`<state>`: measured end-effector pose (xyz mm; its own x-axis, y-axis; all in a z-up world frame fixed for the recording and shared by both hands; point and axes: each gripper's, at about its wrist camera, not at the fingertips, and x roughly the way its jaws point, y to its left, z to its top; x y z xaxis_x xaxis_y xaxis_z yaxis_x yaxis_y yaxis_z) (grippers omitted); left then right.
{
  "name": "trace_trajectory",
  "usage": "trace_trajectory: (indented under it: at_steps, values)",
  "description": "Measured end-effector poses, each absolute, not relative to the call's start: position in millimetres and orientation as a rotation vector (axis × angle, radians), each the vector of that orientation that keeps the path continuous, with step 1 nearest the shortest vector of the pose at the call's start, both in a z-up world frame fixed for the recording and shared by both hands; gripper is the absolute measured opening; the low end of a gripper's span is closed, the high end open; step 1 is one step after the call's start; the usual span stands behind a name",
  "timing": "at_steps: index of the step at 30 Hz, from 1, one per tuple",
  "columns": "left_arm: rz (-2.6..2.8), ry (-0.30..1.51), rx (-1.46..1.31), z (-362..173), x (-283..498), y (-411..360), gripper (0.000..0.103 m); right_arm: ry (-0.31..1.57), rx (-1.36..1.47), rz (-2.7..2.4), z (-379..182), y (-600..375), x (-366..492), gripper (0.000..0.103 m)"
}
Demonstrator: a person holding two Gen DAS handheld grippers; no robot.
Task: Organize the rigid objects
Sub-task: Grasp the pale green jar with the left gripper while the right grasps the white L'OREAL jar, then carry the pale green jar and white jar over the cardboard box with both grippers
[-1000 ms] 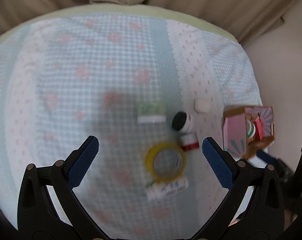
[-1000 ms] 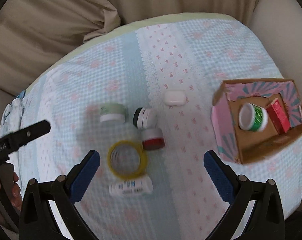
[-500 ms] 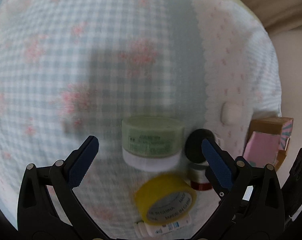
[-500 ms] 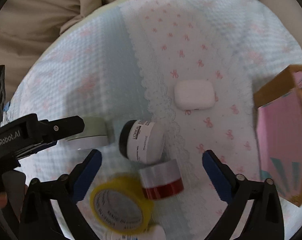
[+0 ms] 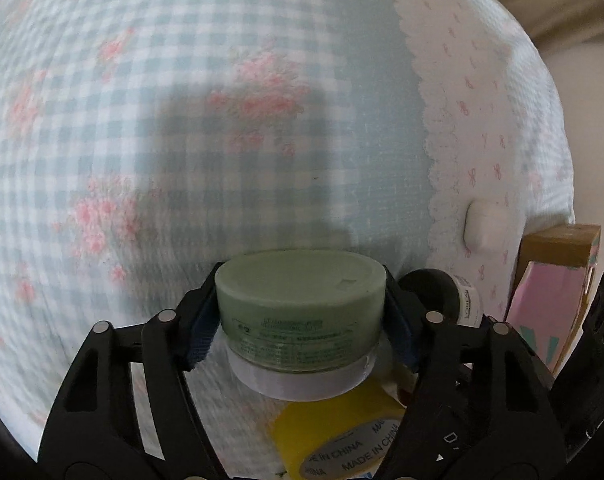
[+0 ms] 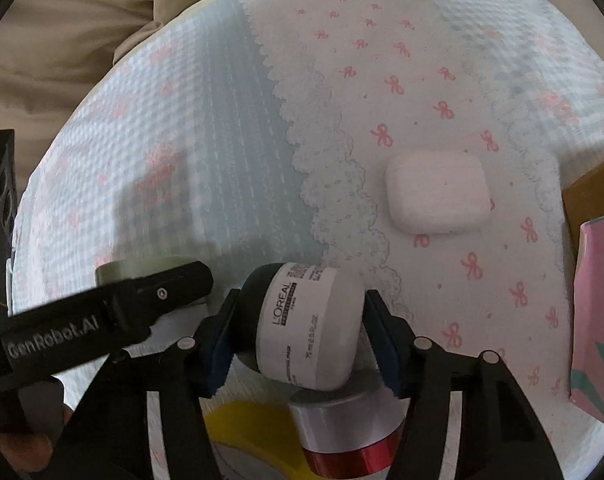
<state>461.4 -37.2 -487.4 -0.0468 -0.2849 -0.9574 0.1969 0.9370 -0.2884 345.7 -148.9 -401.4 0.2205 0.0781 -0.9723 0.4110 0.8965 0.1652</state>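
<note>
- Squarely between the left gripper's [image 5: 299, 320] closing blue pads sits the green-lidded cream jar [image 5: 299, 312], upright on the gingham cloth [image 5: 141, 120], pads against its sides.
- The right gripper [image 6: 297, 336] closes on the white L'Oréal jar [image 6: 308, 326] — lying on its side.
- Nearby: yellow tape roll [image 5: 342, 432], red-banded jar [image 6: 342, 428], white earbud case [image 6: 436, 192], pink cardboard box [image 5: 550, 304].

My two wrist cameras look steeply down, close over patterned cloth [image 5: 261, 80]. Both views share white case [image 6: 438, 192], black-lidded jar [image 6: 306, 320], yellow tape [image 5: 342, 432].
</note>
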Motion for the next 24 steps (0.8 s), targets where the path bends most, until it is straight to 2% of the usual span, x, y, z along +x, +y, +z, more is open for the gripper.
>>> trace_trajectory:
  at_steps: [5,14,24]
  values:
    - [-0.393,1.558,-0.086,-487.0,461.2,-34.7,0.068,1.335,0.466,-0.240,-400.7,-151.9,342.4,0.055]
    - [-0.395,1.489,-0.116,-455.9,456.8,-20.9,0.068,1.295,0.476,-0.215,-380.8,-154.3,340.4,0.054]
    - [-0.420,1.370,-0.129,-367.2,432.9,8.0,0.068,1.237,0.474,-0.178,-330.1,-147.4,325.5,0.054]
